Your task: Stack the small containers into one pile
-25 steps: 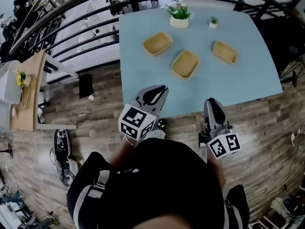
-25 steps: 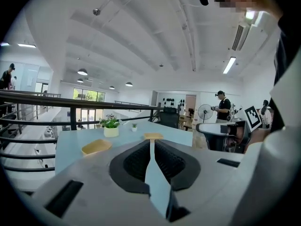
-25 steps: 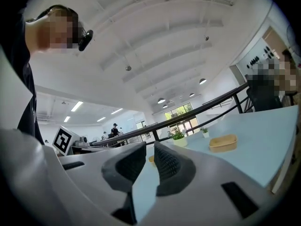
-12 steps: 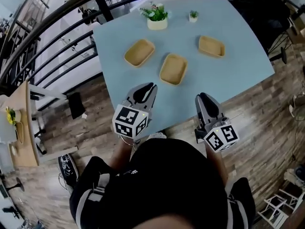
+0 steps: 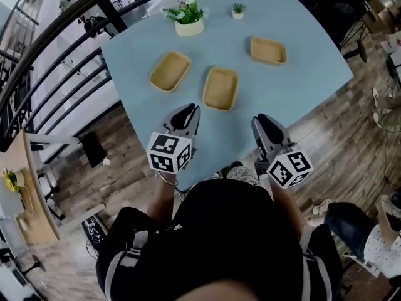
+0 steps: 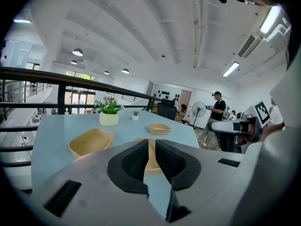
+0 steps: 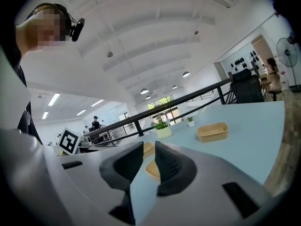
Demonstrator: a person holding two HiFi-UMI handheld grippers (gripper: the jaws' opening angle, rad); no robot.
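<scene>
Starting at the left: the left gripper [image 5: 190,111] hangs over the near edge of the pale blue table [image 5: 301,86], jaws drawn almost together and holding nothing. The left tan shallow rectangular container [image 5: 170,71] sits well beyond it, the middle tan container [image 5: 220,88] just beside that one, and the right tan container [image 5: 268,50] stands apart. All three are separate, so no pile has begun. Over on the right, the right gripper [image 5: 260,121] is also pinched in and empty.

As for the risks, I'd say these jaws need spreading before either one arrives, or they will simply shove a container across the smooth top. The rims look thin and low, so a shallow bite could slip. Each container lies at its own angle, so one dropped in crooked may perch instead of nesting. The white pot with the green plant [image 5: 187,19] stands close behind the left one, and a push could knock it.

The head view alone gives the layout and those angles. The left gripper view adds the low side-on look at the rims, with the middle container lined up behind its jaws. The right gripper view shows the right container alone, off to its right.
</scene>
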